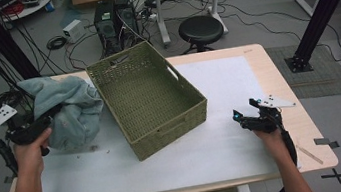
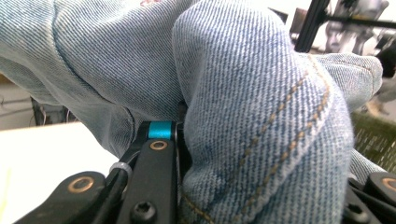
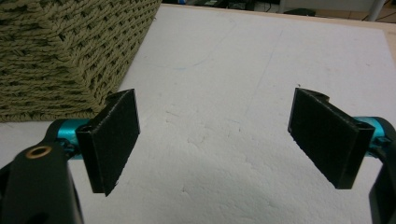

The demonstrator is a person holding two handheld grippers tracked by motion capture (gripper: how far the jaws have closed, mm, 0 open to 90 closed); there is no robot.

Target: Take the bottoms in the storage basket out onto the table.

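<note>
A person sits at the near side of the table [image 1: 230,178] with 2 grippers. The left gripper [image 1: 48,118] is at the left side of the table, and its jaws are pinching a bunched pair of light blue jeans [image 1: 72,112]. In the left gripper view the blue cloth [image 2: 243,107] is packed tight between the black jaws, with a seam of brown stitches running down it. The jeans sit in a soft heap on the white sheet [image 1: 228,93], just beside the left wall of the green woven basket [image 1: 151,96]. The basket stands in the middle of the table, turned a little, and nothing can be seen inside it. The right gripper [image 1: 242,118] rests low over the white sheet at the right, well apart from the jeans. In the right gripper view its 2 black pads [image 3: 114,140] are spread wide with nothing between them, and a corner of the basket [image 3: 70,56] is at the far left. It looks like the step now is picking up the jeans to put them in the basket. Next, the left hand likely needs to lift the heap high enough to clear the basket's rim, move it right, and let go over the middle. The right gripper could help by grabbing a hanging part so no leg drapes over the edge.
</note>
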